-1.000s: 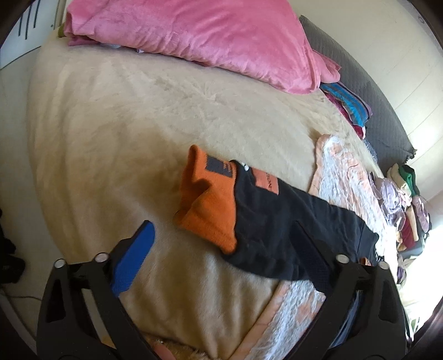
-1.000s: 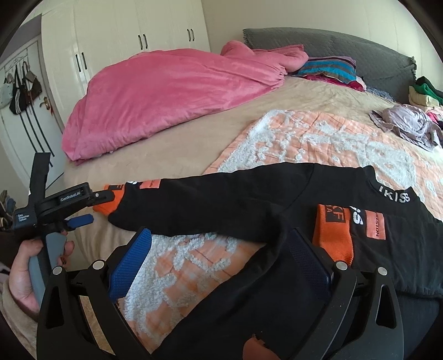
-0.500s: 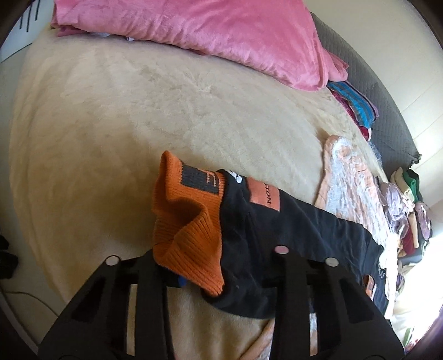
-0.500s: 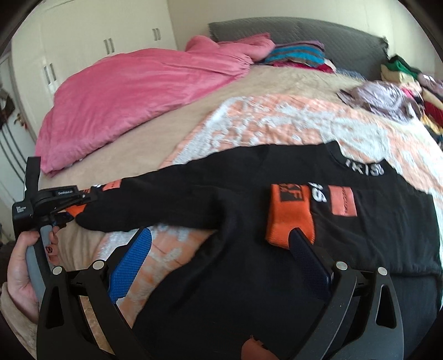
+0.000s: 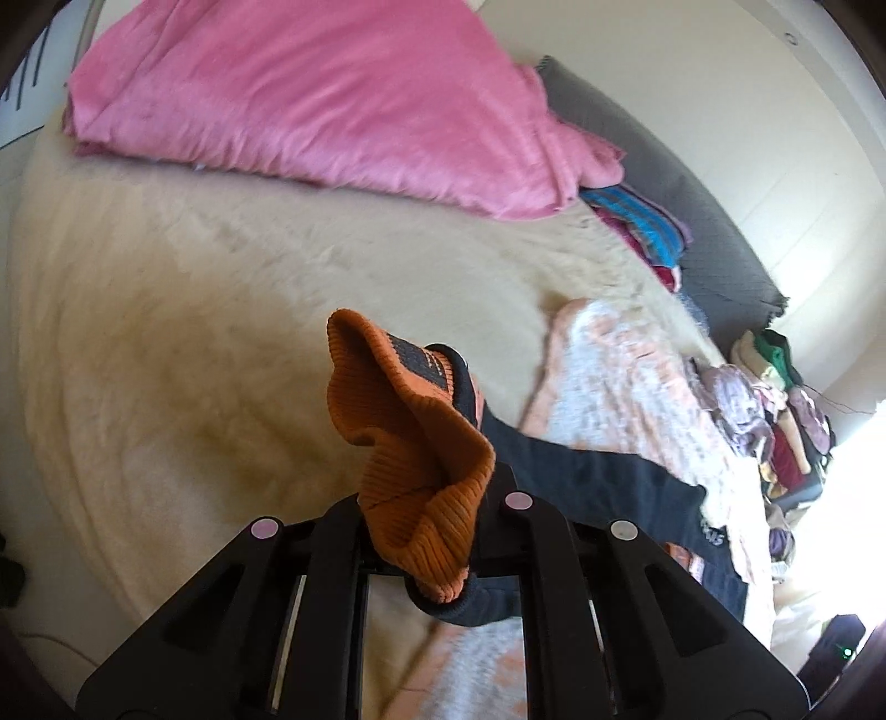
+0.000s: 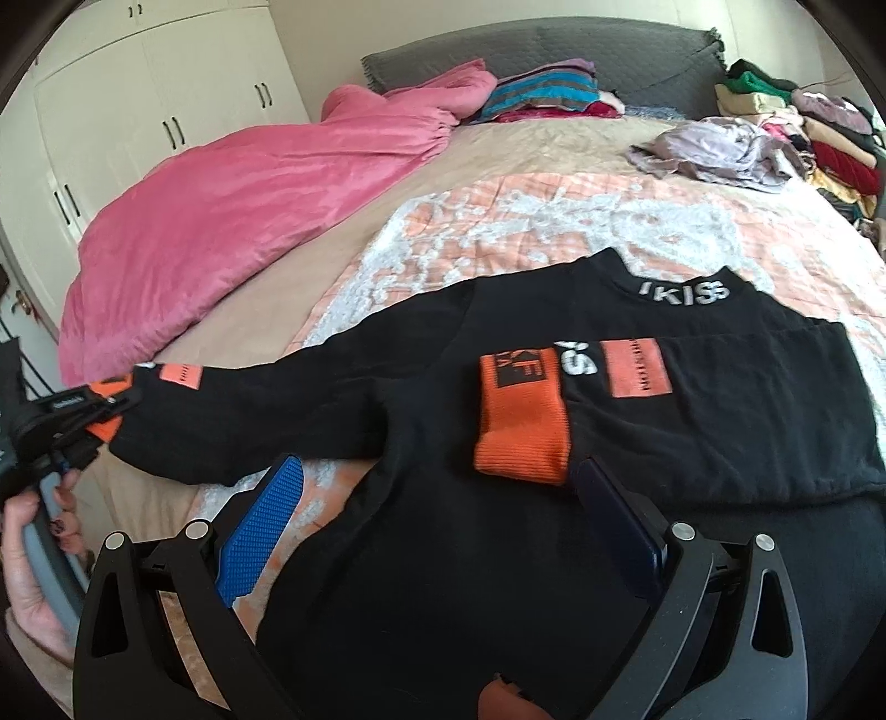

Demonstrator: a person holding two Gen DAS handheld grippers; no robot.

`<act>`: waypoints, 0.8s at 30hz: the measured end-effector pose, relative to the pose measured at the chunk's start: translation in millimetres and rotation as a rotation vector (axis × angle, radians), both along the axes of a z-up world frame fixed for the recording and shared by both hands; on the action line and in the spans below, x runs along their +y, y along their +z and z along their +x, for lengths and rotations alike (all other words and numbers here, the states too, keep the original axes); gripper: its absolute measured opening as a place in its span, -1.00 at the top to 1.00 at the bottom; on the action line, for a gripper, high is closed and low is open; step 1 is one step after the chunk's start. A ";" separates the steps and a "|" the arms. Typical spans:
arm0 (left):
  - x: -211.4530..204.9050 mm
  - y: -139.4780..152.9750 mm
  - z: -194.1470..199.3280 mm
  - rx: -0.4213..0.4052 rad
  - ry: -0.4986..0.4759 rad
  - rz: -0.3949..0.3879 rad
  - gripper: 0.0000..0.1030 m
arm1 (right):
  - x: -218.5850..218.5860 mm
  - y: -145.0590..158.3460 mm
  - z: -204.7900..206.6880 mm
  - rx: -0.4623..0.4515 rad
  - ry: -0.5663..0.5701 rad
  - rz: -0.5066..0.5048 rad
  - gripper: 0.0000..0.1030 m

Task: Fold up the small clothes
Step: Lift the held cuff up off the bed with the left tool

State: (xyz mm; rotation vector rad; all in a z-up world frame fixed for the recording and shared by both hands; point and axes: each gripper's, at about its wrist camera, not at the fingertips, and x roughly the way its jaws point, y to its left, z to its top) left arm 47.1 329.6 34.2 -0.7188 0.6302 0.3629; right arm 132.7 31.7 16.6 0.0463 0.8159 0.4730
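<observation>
At 6 o'clock in the right wrist view, the right gripper [image 6: 437, 531] hovers with its jaws spread wide and nothing between them, the blue pad at 7 o'clock and the dark pad at 5 o'clock, both over the lower body of the black sweater [image 6: 498, 498]. The sweater lies flat, chest down the middle of the view, on a peach-and-white quilt [image 6: 554, 221] spread over the bed [image 6: 498, 149]. Its far sleeve is folded across the chest, with the orange cuff [image 6: 523, 421] just beyond the dark pad, toward 12 o'clock. The collar, printed with white letters, sits at 1 o'clock.

The other sleeve stretches out to 9 o'clock, where the left gripper [image 6: 102, 412] grasps it; a hand [image 6: 27, 559] holds that gripper's grey handle at 8 o'clock. In the left wrist view, the left gripper's jaws are clenched on the ribbed orange sleeve cuff [image 5: 410, 443], which bunches up above them at centre, raised off the cream bedcover [image 5: 194, 332], while the black sleeve trails away to 4 o'clock.

Farther off, a pink duvet [image 6: 249, 194] lies at 10 o'clock, a grey headboard [image 6: 554, 50] at 12 o'clock, and piled clothes [image 6: 803, 133] at 2 o'clock.
</observation>
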 end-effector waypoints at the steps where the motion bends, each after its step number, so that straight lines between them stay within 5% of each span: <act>1: -4.2 5.7 -0.1 -0.013 -0.010 0.005 0.92 | -2.2 1.2 -0.7 -0.005 -0.006 -0.002 -0.91; 10: -39.1 48.0 3.1 -0.117 -0.075 0.066 0.92 | -36.6 10.7 -3.8 -0.023 -0.071 0.031 -0.91; 24: -108.2 74.0 29.2 -0.153 -0.244 0.110 0.92 | -110.1 22.2 -9.5 -0.044 -0.216 0.074 -0.91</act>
